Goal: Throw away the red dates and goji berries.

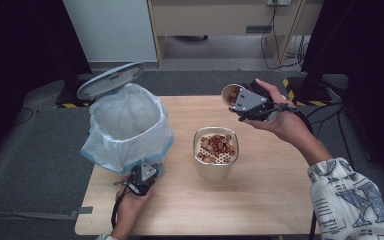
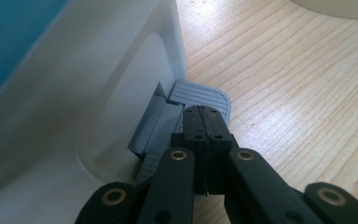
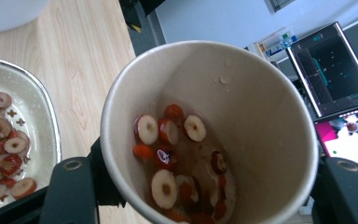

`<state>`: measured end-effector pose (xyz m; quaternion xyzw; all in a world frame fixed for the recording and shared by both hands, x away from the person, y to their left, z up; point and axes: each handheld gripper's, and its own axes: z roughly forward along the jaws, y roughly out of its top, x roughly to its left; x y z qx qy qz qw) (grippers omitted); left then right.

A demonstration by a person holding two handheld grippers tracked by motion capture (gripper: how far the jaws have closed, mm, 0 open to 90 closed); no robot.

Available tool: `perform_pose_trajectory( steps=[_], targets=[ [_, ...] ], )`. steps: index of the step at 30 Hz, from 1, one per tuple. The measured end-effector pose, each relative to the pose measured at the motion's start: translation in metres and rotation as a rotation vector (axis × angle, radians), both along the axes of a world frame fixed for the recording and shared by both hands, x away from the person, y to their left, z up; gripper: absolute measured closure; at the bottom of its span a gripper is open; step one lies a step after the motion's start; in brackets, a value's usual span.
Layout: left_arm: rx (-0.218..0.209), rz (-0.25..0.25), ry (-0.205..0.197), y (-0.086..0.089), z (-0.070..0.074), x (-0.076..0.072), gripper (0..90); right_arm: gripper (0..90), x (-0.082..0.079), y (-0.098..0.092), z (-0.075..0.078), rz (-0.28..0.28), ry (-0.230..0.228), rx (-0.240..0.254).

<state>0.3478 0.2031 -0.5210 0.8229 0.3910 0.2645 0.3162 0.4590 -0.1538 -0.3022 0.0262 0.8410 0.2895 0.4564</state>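
a: nearest first, at about seven o'clock on the table: why is the left gripper (image 1: 141, 181) parked at the foot of the bin (image 1: 155, 150)?

b: its jaws are closed tight, nothing between them, and the tips press down on the grey pedal (image 2: 200, 95) at the bin's base. that looks like why the lid (image 1: 110, 80) stands tipped up at eleven o'clock, leaving the white liner bag (image 1: 127, 117) open.

a: so that hand is only holding the bin open?

b: that's my reading. it acts as a foot on the pedal.

a: and the steel pot (image 1: 215, 170) in the middle?

b: it carries a perforated strainer insert (image 1: 216, 157), and the sliced red dates (image 1: 217, 145) lie on it, so any liquid can drain through while the fruit stays on top.

a: then the right gripper (image 1: 245, 105), out at one o'clock?

b: it's clamped on a paper cup (image 1: 228, 94), jaws narrow around its wall, held off the table beyond the pot. the cup is tilted with its mouth towards the bin side.

a: empty?

b: no. in the right gripper view a few date slices (image 3: 164, 184) cling to the wet inside of the cup (image 3: 261, 116).

a: so the cup is bound for the bin?

b: probably, though the stuck slices may want shaking out first.
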Motion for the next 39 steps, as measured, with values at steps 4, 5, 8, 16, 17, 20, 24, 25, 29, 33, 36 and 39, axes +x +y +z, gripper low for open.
perform_pose_trajectory(
  steps=[4, 5, 8, 16, 17, 20, 24, 25, 29, 33, 36, 39],
  targets=[
    [-0.001, 0.000, 0.000, 0.000, 0.000, 0.000, 89.5, 34.5, -0.002, 0.002, -0.001, 0.003, -0.026, -0.030],
    [-0.001, 0.000, 0.000, 0.000, 0.000, 0.000, 89.5, 34.5, -0.003, 0.003, 0.000, 0.004, -0.031, -0.039],
    [-0.001, 0.000, 0.000, 0.000, 0.000, 0.000, 89.5, 34.4, -0.006, 0.005, 0.001, 0.012, -0.040, -0.050],
    [-0.006, 0.003, 0.000, 0.000, 0.000, 0.000, 89.5, 34.5, -0.012, 0.007, 0.004, 0.004, -0.083, -0.115],
    [-0.006, 0.002, 0.000, 0.000, 0.000, 0.000, 89.5, 34.5, -0.013, 0.008, 0.004, 0.002, -0.092, -0.131],
    [-0.006, 0.003, 0.001, 0.000, 0.000, 0.000, 89.5, 34.5, -0.015, 0.012, 0.002, 0.009, -0.117, -0.183],
    [-0.007, 0.003, 0.001, 0.000, 0.000, 0.000, 89.5, 34.5, -0.016, 0.015, 0.000, 0.013, -0.132, -0.217],
    [-0.008, 0.003, 0.002, 0.000, 0.000, 0.000, 89.5, 34.6, -0.016, 0.015, 0.000, 0.016, -0.133, -0.224],
    [-0.008, 0.002, 0.002, 0.000, 0.000, 0.000, 89.5, 34.5, -0.017, 0.016, -0.001, 0.013, -0.141, -0.243],
    [-0.009, 0.003, 0.002, 0.000, 0.000, 0.000, 89.5, 34.6, -0.016, 0.016, -0.003, 0.011, -0.147, -0.259],
    [-0.009, 0.003, 0.002, 0.000, 0.000, 0.000, 89.5, 34.6, -0.016, 0.018, -0.003, 0.011, -0.149, -0.263],
    [-0.010, 0.002, 0.003, 0.000, 0.000, 0.000, 89.5, 34.6, -0.017, 0.020, -0.001, 0.013, -0.160, -0.273]
  ],
)
